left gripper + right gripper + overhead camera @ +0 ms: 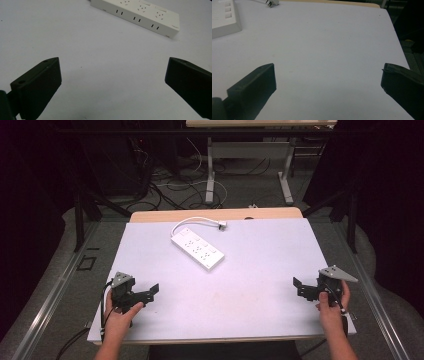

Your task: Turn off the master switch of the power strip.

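A white power strip (pixel 197 249) lies at an angle on the white table top (pixel 250 270), a little behind the middle. Its cord loops back to a plug (pixel 222 224) near the far edge. My left gripper (pixel 150 292) rests at the front left, open and empty. In the left gripper view the power strip (pixel 140 13) lies ahead of the wide-apart jaws (pixel 112 77). My right gripper (pixel 299 286) sits at the front right, open with nothing between its jaws. In the right gripper view the strip's end (pixel 224 20) and the plug (pixel 272 3) show at the upper left.
A wooden strip (pixel 215 214) edges the table's far side. Behind it stand a second table's legs (pixel 210 180) and loose cables (pixel 170 190) on the floor. Black frame posts (pixel 79 215) flank the table.
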The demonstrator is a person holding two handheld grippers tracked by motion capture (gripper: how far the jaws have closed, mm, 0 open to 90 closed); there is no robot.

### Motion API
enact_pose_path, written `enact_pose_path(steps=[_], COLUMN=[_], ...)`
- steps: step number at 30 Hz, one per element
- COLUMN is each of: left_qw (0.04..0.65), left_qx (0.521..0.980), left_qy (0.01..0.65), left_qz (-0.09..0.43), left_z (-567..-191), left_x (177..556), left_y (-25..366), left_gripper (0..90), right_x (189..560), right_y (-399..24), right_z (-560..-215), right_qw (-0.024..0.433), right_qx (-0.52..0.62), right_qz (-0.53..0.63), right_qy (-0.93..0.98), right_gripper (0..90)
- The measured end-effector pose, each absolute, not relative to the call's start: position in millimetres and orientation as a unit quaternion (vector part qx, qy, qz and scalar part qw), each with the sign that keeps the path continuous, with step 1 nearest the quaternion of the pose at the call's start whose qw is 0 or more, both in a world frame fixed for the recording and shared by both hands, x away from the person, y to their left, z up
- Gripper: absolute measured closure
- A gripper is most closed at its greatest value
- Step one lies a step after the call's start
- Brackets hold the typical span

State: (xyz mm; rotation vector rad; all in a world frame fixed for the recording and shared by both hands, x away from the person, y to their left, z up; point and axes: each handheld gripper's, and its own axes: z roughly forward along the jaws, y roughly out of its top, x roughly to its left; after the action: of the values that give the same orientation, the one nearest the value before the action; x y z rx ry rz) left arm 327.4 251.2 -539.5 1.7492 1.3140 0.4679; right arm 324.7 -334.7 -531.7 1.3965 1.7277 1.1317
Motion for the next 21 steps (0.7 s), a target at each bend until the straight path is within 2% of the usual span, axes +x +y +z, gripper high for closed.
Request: enact_pose_path(steps=[2, 21], left_qw=[0.438, 0.449], left_qx=[0.704, 0.698], left_qy=[0.526, 0.517], left_qz=[0.189, 0.211], left_z=[-538.9, -530.2], left_x=[327.8, 323.6], left_y=[249.9, 248.0], left_gripper=[0.8, 0.6], right_x=[320.4, 317.3], right_y=[-336.0, -334.6], right_z=[-529.1, -530.9], right_qw=[0.303, 0.300], right_qx=[0.538, 0.534], right_qz=[0.411, 0.425], right_qy=[0.671, 0.667], right_gripper=[0.0, 0.0])
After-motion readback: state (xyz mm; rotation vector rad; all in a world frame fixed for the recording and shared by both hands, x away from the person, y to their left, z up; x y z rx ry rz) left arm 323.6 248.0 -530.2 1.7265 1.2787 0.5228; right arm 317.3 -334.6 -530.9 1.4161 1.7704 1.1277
